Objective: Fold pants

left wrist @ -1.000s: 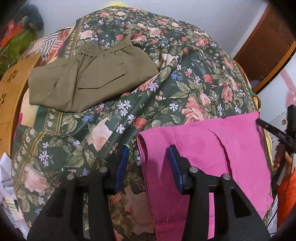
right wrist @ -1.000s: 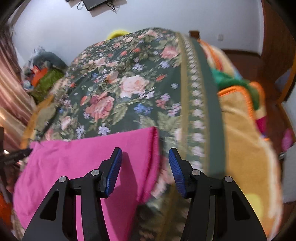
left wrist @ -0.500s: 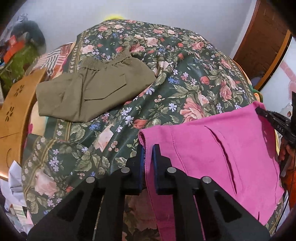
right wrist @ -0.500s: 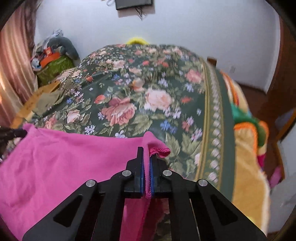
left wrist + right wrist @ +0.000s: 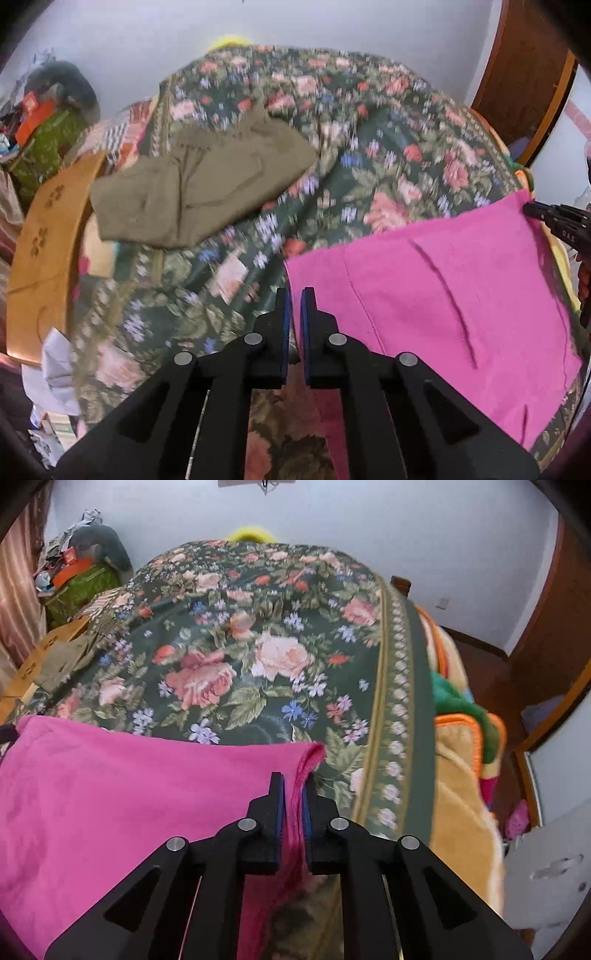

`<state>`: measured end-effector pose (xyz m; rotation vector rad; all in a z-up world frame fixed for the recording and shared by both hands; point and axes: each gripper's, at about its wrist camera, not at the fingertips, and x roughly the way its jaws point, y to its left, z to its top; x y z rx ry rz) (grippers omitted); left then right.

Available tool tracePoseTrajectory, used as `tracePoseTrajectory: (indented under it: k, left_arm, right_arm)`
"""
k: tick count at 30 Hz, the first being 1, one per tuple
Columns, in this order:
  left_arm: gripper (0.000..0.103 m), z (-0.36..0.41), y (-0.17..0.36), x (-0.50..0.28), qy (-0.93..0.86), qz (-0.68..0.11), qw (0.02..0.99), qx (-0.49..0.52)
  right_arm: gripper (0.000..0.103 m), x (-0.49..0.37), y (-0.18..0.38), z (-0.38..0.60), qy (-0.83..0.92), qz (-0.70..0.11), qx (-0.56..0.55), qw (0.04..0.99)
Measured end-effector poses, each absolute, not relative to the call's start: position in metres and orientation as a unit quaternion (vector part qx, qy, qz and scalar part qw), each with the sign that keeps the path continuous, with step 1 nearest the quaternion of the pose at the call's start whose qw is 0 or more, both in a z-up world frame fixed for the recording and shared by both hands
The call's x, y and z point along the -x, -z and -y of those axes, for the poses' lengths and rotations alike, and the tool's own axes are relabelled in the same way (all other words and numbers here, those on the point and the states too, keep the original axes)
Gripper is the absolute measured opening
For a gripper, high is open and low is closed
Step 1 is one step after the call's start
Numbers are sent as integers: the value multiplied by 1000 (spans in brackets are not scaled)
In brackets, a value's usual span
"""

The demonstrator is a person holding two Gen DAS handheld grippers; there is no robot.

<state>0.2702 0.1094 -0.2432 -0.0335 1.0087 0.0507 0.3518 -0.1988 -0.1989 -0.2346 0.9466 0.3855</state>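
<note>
Pink pants (image 5: 443, 288) lie folded at the near end of a floral bedspread (image 5: 369, 129), with their far edge lifted and stretched between my two grippers. My left gripper (image 5: 294, 295) is shut on the left corner of that edge. At the opposite corner, my right gripper (image 5: 293, 779) pinches a bunched fold of the pink pants (image 5: 129, 794); its jaws are opening slightly, with the cloth still pressed between the blue pads. In the left wrist view, the right gripper's tip (image 5: 532, 210) shows at the cloth's far right corner.
Folded olive pants (image 5: 199, 188) rest on the far left of the bed. A wooden board (image 5: 44, 240) and a clutter pile (image 5: 44, 122) stand to the left. An orange-edged blanket (image 5: 461, 794) hangs off the bed's right side, near a wooden door (image 5: 524, 74).
Both grippers went from open, astride the pink edge, to shut on its corners. They then rose a little, lifting the edge and pulling it taut between them.
</note>
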Motion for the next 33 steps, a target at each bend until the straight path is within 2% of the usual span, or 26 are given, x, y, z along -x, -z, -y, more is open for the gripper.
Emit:
tracePoseTrajectory:
  k: [1, 2, 3, 5, 6, 8, 9, 10, 19, 21, 24, 29, 31, 33]
  left_arm:
    - [6, -109, 232, -268, -23, -473, 881, 14]
    - [6, -107, 224, -267, -17, -467, 884, 14]
    - [7, -103, 217, -267, -9, -462, 887, 14]
    - [10, -97, 205, -268, 7, -454, 891, 14]
    - [16, -90, 199, -270, 19, -451, 892, 13]
    - [30, -79, 196, -275, 37, -449, 892, 15]
    - [43, -73, 197, -279, 45, -452, 891, 16]
    - [49, -68, 198, -282, 51, -454, 889, 17]
    - [50, -34, 258, -309, 61, -532, 844, -6]
    - [52, -30, 266, -305, 63, -531, 845, -24]
    - [56, -22, 262, -293, 61, -520, 850, -61]
    - [60, -23, 257, -274, 61, -511, 855, -65]
    - [66, -24, 254, -261, 56, -507, 858, -68]
    - [69, -25, 253, -251, 52, -504, 859, -68]
  right_arm:
    - [31, -348, 193, 200, -188, -450, 108, 867]
    - [41, -342, 185, 201, -193, -445, 100, 869]
    - [56, -336, 177, 200, -198, -438, 91, 872]
    - [58, -324, 163, 197, -215, -421, 80, 877]
    - [59, -319, 157, 192, -226, -419, 76, 876]
    - [67, -313, 152, 181, -247, -429, 64, 867]
    - [73, -311, 153, 175, -256, -432, 60, 862]
    - [77, -309, 155, 168, -265, -436, 57, 858]
    - [77, -300, 219, 113, -304, -520, 90, 793]
    - [77, -296, 231, 109, -303, -534, 105, 782]
    - [78, -286, 229, 111, -305, -520, 128, 788]
    - [78, -267, 223, 124, -299, -519, 142, 788]
    - [78, -258, 221, 129, -296, -517, 150, 789]
    - [78, -250, 219, 134, -292, -516, 153, 791]
